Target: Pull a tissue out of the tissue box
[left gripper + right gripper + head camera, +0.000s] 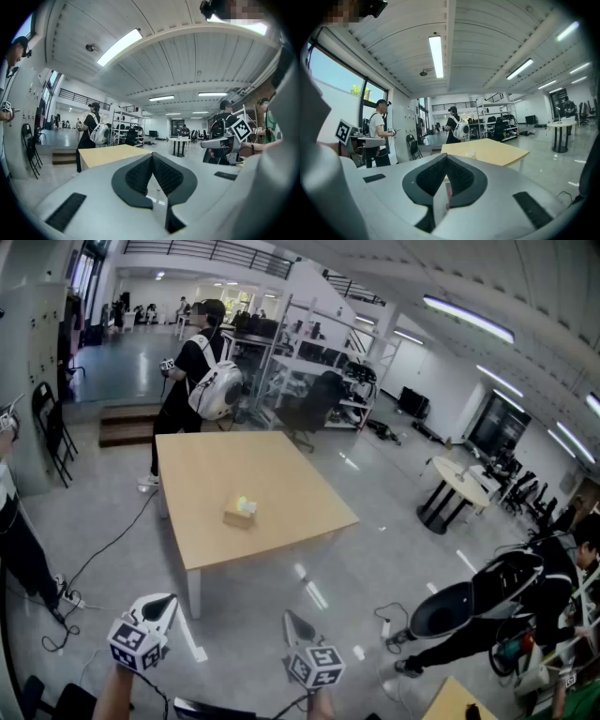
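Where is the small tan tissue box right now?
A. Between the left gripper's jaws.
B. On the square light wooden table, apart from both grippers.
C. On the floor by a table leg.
B: the small tan tissue box sits on the square light wooden table, with the left gripper and right gripper both shut, empty, short of its near edge.

We look along our left gripper (152, 156), its two dark ribbed jaws closed tip to tip with nothing between them, toward a light wooden table (112, 153), a person (92, 129) wearing a white backpack (99, 133) beyond it, and our right gripper (208, 143) at the right.
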The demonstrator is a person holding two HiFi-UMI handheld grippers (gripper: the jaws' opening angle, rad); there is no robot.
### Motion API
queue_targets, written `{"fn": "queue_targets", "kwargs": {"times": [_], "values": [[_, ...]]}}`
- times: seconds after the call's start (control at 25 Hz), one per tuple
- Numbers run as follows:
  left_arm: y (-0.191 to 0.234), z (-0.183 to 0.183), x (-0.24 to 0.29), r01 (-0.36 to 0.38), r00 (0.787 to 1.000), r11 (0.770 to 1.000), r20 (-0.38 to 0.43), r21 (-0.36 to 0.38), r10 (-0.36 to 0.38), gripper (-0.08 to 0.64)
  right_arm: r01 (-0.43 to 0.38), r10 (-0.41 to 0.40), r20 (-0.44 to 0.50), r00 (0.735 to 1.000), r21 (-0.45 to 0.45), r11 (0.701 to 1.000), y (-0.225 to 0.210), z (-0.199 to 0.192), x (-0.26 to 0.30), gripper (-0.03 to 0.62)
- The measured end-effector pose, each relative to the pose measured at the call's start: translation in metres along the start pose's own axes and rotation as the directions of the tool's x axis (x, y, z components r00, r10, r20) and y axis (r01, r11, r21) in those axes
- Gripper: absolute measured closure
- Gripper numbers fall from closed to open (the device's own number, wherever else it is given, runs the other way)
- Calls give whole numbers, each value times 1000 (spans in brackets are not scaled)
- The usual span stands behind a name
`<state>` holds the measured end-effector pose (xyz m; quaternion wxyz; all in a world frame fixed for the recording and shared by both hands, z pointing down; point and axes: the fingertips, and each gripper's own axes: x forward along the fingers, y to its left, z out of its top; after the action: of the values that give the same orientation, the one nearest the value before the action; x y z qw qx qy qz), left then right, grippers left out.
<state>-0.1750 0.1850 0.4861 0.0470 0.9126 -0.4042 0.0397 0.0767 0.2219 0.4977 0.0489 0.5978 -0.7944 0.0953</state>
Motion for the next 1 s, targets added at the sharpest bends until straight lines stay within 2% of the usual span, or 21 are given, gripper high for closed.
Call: {"fn": "queue_targets", "kwargs": {"times": [0.36, 0.64, 1.0], "values": [[-20, -4, 8, 7, 1000, 1000, -8, -1, -7, 552, -3, 2, 23, 1000, 46, 999, -19, 1, -15, 583], [-26, -5, 23, 6, 1000, 1000, -7, -10, -6, 552, -9, 8, 28, 1000, 23, 1000, -29, 2, -21, 583], [-60, -13, 51, 14, 1000, 1000, -5, -8, -14, 552, -24, 24, 40, 999, 13, 1000, -60, -6, -35, 583]]}}
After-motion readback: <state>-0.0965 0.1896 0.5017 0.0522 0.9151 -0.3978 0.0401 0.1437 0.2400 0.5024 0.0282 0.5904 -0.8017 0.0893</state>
